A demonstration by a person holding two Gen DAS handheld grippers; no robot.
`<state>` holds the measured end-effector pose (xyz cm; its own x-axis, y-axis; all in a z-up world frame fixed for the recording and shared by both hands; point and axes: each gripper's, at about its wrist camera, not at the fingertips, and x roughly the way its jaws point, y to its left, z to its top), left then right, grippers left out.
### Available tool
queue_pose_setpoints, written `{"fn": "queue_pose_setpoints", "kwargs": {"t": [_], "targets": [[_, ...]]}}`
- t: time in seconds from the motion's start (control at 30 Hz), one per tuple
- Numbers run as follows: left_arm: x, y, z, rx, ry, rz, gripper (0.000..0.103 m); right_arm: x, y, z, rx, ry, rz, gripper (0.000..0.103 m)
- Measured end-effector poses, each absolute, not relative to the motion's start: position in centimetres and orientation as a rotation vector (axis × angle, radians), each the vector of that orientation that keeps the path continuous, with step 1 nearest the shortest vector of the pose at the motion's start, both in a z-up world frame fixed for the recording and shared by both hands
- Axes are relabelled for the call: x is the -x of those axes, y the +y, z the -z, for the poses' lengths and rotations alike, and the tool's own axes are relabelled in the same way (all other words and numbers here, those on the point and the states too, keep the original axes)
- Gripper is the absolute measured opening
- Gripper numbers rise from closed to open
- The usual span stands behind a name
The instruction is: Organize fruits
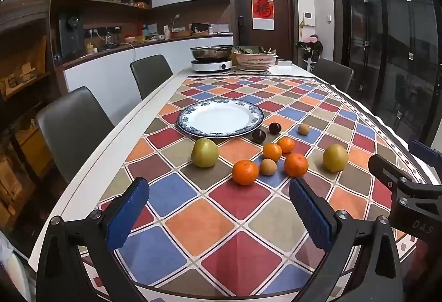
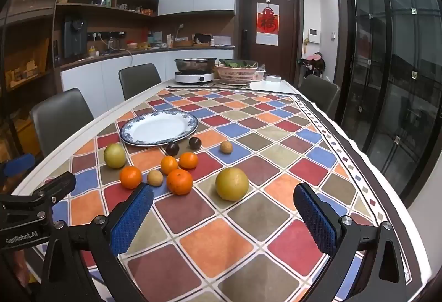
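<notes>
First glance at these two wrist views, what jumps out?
The loud checkered tablecloth fills the near table, with loose fruit mid-table: four oranges, two yellow-green pears, two dark fruits, two small brown ones. Just behind sits an empty blue-rimmed plate. Both hand-held grippers, left and right, are open, holding nothing.

We see even, soft indoor light with faint shadows under the fruits (image 1: 272,151). Fisheye bends edges; corners vignette black. Glass doors (image 2: 392,75) stay dark.
</notes>
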<state>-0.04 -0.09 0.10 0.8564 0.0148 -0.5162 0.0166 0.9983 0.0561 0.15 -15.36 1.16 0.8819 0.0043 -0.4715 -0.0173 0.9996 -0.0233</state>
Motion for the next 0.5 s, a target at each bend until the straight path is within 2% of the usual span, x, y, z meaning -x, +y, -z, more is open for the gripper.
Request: {"fn": "queue_pose_setpoints", "kwargs": {"t": [0.5], "targets": [[0.7,-0.2,-0.6,-0.057,0.512,0.018,0.103,0.0,-15.4,-1.3,0.024,0.485,-0.012,0.102]]}}
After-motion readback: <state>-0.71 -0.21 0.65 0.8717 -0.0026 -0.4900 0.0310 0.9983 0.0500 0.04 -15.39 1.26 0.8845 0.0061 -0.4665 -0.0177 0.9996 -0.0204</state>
